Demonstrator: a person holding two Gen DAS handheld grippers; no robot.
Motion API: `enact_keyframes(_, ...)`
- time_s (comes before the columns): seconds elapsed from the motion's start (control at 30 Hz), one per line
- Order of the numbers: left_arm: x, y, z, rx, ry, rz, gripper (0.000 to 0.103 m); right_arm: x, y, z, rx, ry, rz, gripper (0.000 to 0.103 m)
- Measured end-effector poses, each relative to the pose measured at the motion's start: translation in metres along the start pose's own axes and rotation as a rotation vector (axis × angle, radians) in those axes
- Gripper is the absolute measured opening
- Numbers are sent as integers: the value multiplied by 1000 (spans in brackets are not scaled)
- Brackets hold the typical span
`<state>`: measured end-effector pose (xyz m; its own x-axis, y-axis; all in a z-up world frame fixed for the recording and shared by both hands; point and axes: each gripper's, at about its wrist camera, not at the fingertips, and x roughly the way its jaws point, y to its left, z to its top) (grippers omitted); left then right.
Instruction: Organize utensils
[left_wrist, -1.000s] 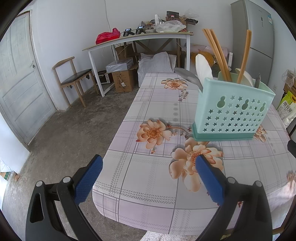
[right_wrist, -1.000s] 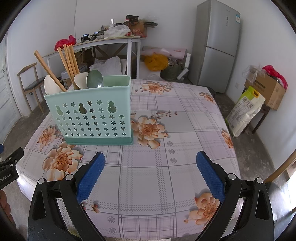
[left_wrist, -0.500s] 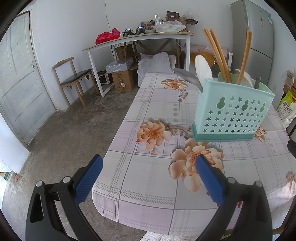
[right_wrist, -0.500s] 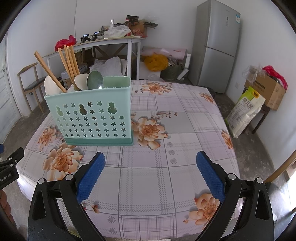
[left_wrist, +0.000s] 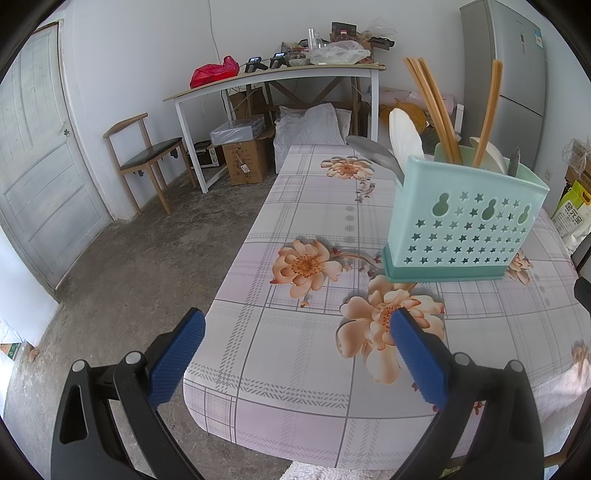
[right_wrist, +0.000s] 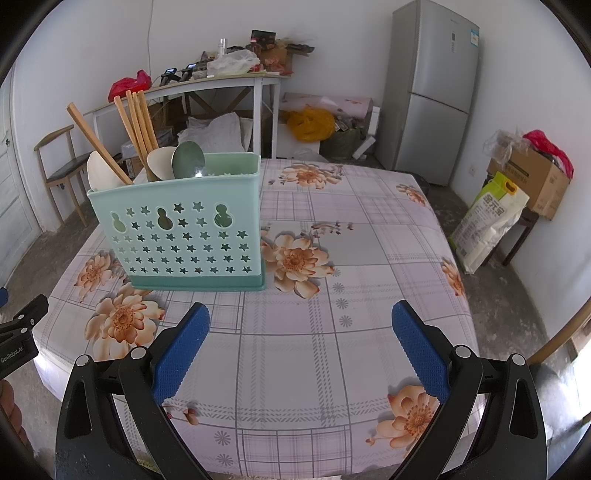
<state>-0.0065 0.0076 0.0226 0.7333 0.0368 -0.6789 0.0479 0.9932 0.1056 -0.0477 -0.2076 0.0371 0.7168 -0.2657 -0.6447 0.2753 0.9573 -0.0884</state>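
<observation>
Where the flowered, plaid-printed cloth covers the counter (right_wrist: 369, 258), a mint-green plastic utensil caddy (right_wrist: 184, 236) is seen standing upright, its front wall pierced with rows of small star cut-outs and three gourd-shaped holes, on a darker green tray-like base. Several long wooden chopsticks (right_wrist: 138, 122) are held in it, leaning at angles, together with two pale rounded spoons (right_wrist: 160, 160) and a dark, glossy metal spoon (right_wrist: 188, 158) with its bowl turned upward. From the left wrist view the same caddy (left_wrist: 461, 221) is seen to the right and farther up the counter (left_wrist: 303, 350), the chopsticks (left_wrist: 432, 99) rising well above its rim.

The left hand-held gripper (left_wrist: 295, 336) is held over the near left corner of the counter, its blue, finely ribbed pads (left_wrist: 177, 354) spread wide apart with nothing between them. The right hand-held gripper (right_wrist: 301, 328) is likewise held wide open and empty — its textured blue pads (right_wrist: 419, 350) hover over bare cloth, near the caddy but not touching it.

Behind the counter a white desk (right_wrist: 236, 83) heaped with clutter, a wooden chair (left_wrist: 144, 162) and a tall grey refrigerator (right_wrist: 430, 88) are visible against white walls.
</observation>
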Motion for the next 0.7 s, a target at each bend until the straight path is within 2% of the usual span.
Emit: enact_keyframes(0.7, 1, -3, 0, 2, 3, -4, 97, -1, -1, 0, 2, 2, -2, 95)
